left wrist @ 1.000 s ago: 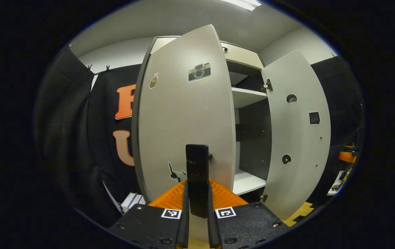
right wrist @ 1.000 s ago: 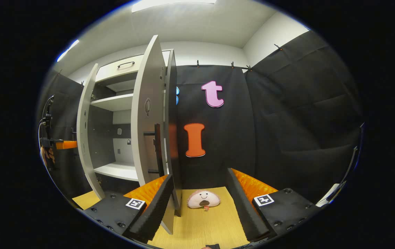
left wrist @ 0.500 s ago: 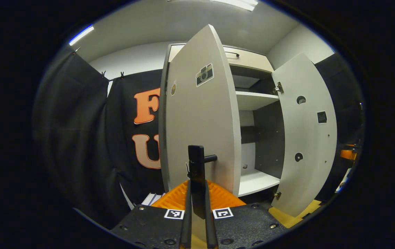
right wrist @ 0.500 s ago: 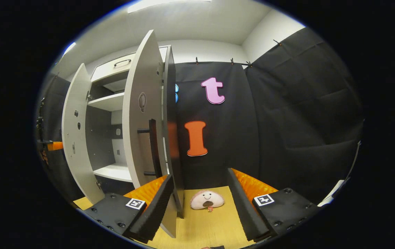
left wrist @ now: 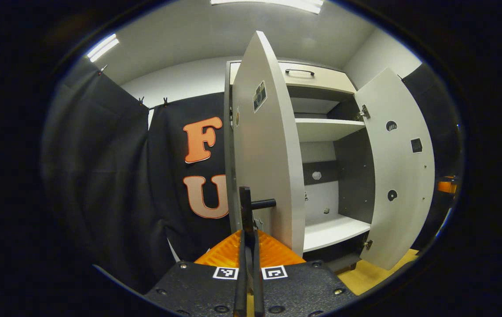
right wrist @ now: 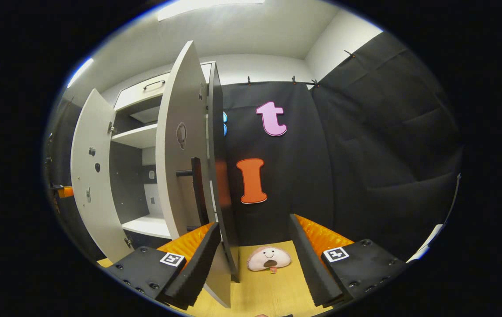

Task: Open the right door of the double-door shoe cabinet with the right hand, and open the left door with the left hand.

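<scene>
Booth: left gripper (left wrist: 248,246) clamps door handle (left wrist: 245,211); right gripper (right wrist: 254,246) wide open.

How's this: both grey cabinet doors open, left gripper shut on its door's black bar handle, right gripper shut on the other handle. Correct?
No: right gripper view shows the right gripper open, off the right door's black bar handle. Rest holds.

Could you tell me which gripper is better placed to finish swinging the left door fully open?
Left: the left gripper is shut on the left door's handle, while the right gripper is open, holding nothing.
</scene>
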{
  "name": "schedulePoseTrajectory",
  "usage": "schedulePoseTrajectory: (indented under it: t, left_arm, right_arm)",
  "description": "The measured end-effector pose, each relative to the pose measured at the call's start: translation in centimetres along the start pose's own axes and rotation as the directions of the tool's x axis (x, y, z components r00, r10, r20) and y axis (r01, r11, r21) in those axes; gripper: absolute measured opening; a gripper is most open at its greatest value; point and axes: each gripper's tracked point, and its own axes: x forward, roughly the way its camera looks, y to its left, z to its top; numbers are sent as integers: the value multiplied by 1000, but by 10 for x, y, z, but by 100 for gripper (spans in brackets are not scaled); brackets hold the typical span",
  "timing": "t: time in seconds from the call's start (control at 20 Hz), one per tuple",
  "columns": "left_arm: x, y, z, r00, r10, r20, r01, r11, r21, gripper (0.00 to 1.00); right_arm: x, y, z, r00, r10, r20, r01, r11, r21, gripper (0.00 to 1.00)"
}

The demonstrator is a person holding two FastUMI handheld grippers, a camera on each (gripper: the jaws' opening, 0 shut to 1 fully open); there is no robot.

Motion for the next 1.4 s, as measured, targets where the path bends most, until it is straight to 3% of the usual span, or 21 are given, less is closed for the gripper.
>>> schedulePoseTrajectory:
  t: [0.05,0.25,0.3,0.35,0.4,0.45,0.5,0.9,1.2,1.4]
  left_arm:
    - [2,3,0,1000,-5,8,5,1000,14,5]
    - [4,14,3,999,16,32,-16,1000,6,1]
    - [5,15,3,999,25,35,-24,1000,-8,2]
    - [7,17,2,999,36,37,-36,999,-16,0]
    - [7,18,2,999,39,38,-38,999,-11,0]
    - [7,17,3,999,24,44,-24,1000,-13,0]
    - [6,16,3,999,16,44,-15,1000,-13,0]
    - [5,12,2,997,-25,75,30,998,-64,1]
    - [-2,19,1,996,63,62,-58,995,-81,0]
    - [-4,1,-5,998,51,40,-44,986,-164,0]
  right_arm:
    - [0,1,-2,1000,0,-6,1,1000,3,94]
    - [-1,8,-7,1000,-8,-30,8,1000,17,89]
    - [-3,12,-9,999,-5,-36,6,1000,26,89]
    - [-3,15,-10,999,-2,-40,4,1000,31,98]
    - [-4,17,-9,999,-4,-42,5,999,33,89]
    - [-4,18,-9,999,-9,-44,10,999,31,89]
    - [-5,20,-8,999,-14,-44,15,1000,24,98]
    - [-5,53,-4,999,5,-44,-7,999,-36,98]
    - [-15,71,1,1000,-18,-8,18,1000,-1,98]
    - [-23,95,2,1000,-4,3,4,1000,16,98]
